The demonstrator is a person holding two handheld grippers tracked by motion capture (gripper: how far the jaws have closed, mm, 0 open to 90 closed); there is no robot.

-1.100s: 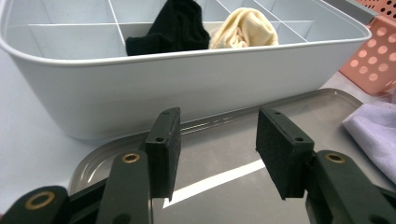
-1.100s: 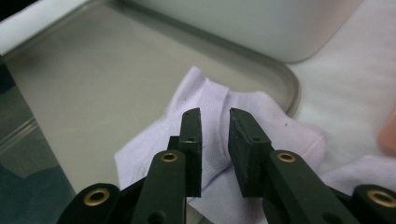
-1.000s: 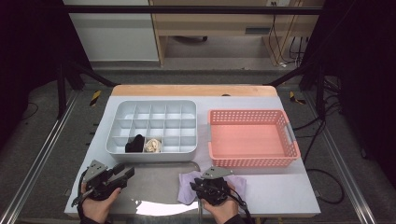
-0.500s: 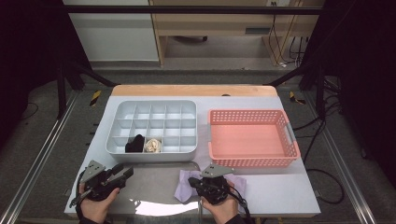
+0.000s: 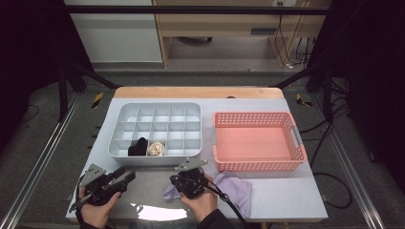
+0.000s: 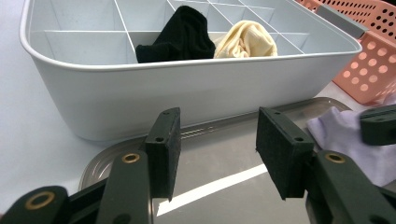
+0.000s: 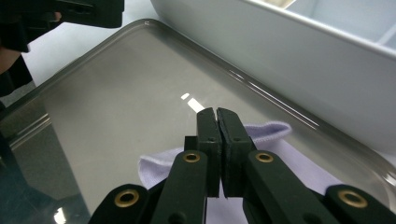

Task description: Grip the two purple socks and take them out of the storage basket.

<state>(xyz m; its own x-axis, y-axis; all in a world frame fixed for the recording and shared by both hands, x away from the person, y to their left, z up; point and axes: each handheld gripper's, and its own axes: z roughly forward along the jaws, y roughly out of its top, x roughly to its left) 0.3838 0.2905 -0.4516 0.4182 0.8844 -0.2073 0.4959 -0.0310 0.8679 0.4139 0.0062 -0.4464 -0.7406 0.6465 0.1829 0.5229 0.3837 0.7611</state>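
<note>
The left gripper (image 5: 125,177) rests low at about 7 o'clock of the table (image 5: 286,200), held in the person's left hand (image 5: 95,210), and it points toward 2 o'clock; its jaws stand apart with nothing between them, and in the left gripper view they look over the metal tray (image 6: 224,163) toward the wall of the grey box (image 6: 187,93). The right gripper (image 5: 187,172) is at about 6 o'clock, held in the right hand (image 5: 203,202), and it points toward 12 o'clock, to the near wall of the box. Its jaws have just been closing, and in the right gripper view they stand pressed together, with the lilac cloth (image 7: 280,154) just under and behind them; whether a fold of the cloth is pinched between the pads, I cannot tell. The cloth lies partly on the right end of the tray and partly on the table, at about 5 o'clock, just beside the right hand. There are two grippers, one tray, one grey box (image 5: 157,129), one pink basket (image 5: 258,164) and three cloth pieces. The box has many compartments; in its near row one holds a black cloth (image 5: 138,147) and the next one, at its 3 o'clock side, holds a cream cloth (image 5: 155,149). The basket stands at 3 o'clock from the box.
</note>
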